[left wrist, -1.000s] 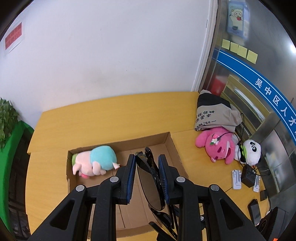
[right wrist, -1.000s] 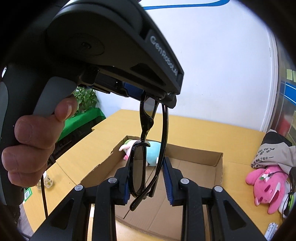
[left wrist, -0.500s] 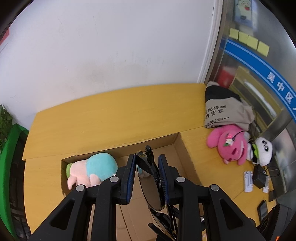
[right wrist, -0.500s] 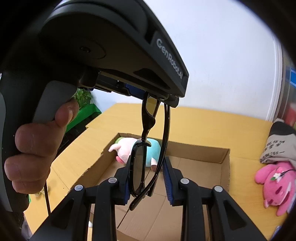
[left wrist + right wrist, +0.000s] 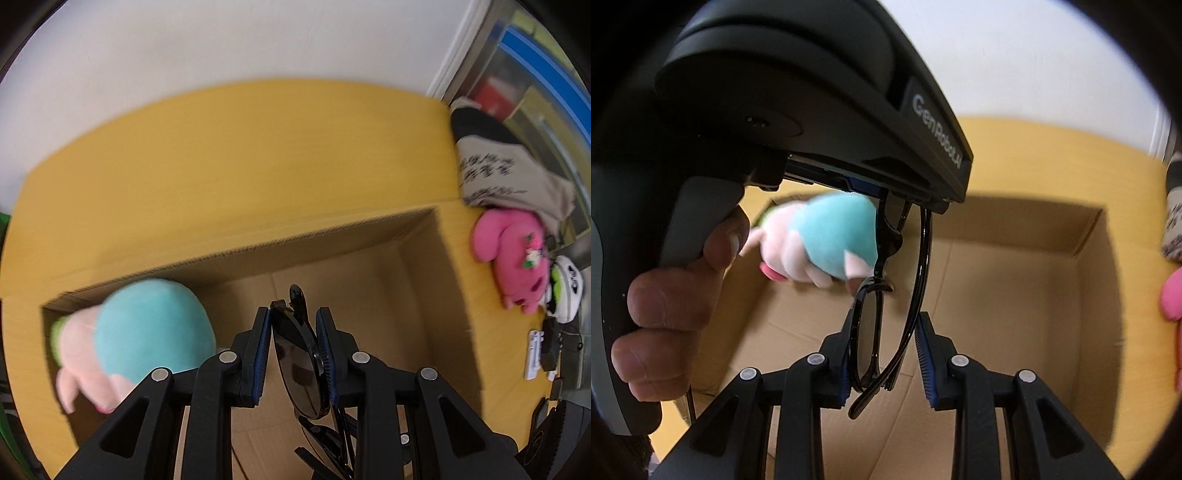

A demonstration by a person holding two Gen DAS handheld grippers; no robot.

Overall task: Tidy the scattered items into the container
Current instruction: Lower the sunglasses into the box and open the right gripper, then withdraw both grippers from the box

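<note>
I have both the left gripper point(image 5: 293, 350) and right gripper point(image 5: 886, 354) clamped on the black sunglasses point(image 5: 299, 365) above the cardboard box point(image 5: 369, 225) holding a plush toy point(image 5: 147, 325).

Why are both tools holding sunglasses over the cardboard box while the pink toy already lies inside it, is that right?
Not quite. The pink toy lies on the table outside the cardboard box, as the left wrist view shows. The toy inside is the blue and pale pink one. The sunglasses are indeed held over the box by the left fingers and right fingers.
</note>
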